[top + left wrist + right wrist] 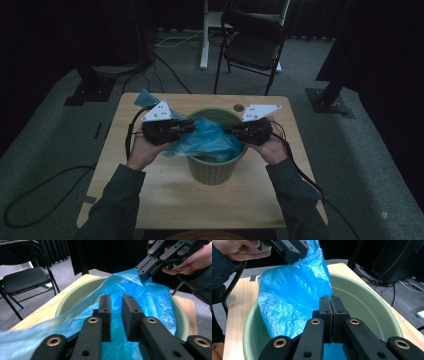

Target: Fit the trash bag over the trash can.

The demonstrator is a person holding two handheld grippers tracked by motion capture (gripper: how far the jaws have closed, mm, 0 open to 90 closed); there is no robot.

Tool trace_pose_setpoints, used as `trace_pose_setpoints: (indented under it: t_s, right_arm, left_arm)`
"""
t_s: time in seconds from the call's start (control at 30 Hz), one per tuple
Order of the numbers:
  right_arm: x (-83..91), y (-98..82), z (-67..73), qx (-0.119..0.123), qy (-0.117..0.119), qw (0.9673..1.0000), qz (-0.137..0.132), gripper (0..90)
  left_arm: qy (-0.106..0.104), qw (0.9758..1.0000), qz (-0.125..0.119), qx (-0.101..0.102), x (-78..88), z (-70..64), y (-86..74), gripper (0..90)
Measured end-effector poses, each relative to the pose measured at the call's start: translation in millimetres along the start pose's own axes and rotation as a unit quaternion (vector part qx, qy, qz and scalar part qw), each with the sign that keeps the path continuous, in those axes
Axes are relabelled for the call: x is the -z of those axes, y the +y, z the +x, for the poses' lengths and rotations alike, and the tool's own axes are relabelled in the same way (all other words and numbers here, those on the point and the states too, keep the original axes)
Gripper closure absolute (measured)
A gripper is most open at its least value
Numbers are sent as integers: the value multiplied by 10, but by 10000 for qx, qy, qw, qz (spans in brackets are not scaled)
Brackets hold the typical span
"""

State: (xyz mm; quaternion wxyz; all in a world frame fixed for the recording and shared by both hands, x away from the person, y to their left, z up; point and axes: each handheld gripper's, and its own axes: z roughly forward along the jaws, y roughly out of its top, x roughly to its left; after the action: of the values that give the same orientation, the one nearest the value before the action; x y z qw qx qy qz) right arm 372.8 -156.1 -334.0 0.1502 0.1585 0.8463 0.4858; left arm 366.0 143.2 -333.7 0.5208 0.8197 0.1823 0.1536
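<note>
A green round bin (212,170) stands in the middle of the wooden table (170,195), with a blue plastic bag (210,140) draped into its mouth. My left gripper (116,297) is level at the bin's left rim; its jaws stand a little apart, the blue film (155,300) lies in the gap, and the pads do not press it. My right gripper (330,298) is at the right rim with its jaws shut on an edge of the bag (292,297). In the left gripper view the right gripper (143,273) pinches a raised peak of the bag.
A black folding chair (252,45) stands behind the table, beside a white desk leg (204,40). Cables trail from both grippers over the table's sides. Dark stands sit on the carpet at far left and far right. The near half of the tabletop is bare wood.
</note>
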Motion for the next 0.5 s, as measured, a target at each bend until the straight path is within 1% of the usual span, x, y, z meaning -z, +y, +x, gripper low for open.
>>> trace_pose_setpoints:
  t_s: [0.03, 0.1, 0.17, 0.23, 0.33, 0.43, 0.5]
  right_arm:
    - [3, 0, 2, -10, 2, 10000, -7, 891]
    - [10, 1, -1, -1, 3, 10000, -44, 892]
    - [21, 1, -1, -15, -1, 10000, -58, 892]
    - [35, -6, -8, -3, -12, 10000, -73, 892]
    - [66, -27, -21, -30, -40, 10000, -81, 891]
    - [108, -55, -36, -61, -63, 9999, -100, 892]
    - [133, -76, -44, -76, -88, 9999, -97, 892]
  left_arm:
    - [0, 10000, 0, 0, 0, 0, 0, 727]
    - [100, 9999, 107, -2, -61, 3, 5, 715]
    - [181, 9996, 199, -2, -91, 14, -6, 758]
    - [176, 9995, 247, 4, -104, 26, -15, 822]
    - [223, 9992, 336, -53, -94, 36, -25, 896]
    - [276, 9990, 345, -59, -57, 46, -42, 898]
    - [320, 9990, 325, -20, -23, 62, -61, 899]
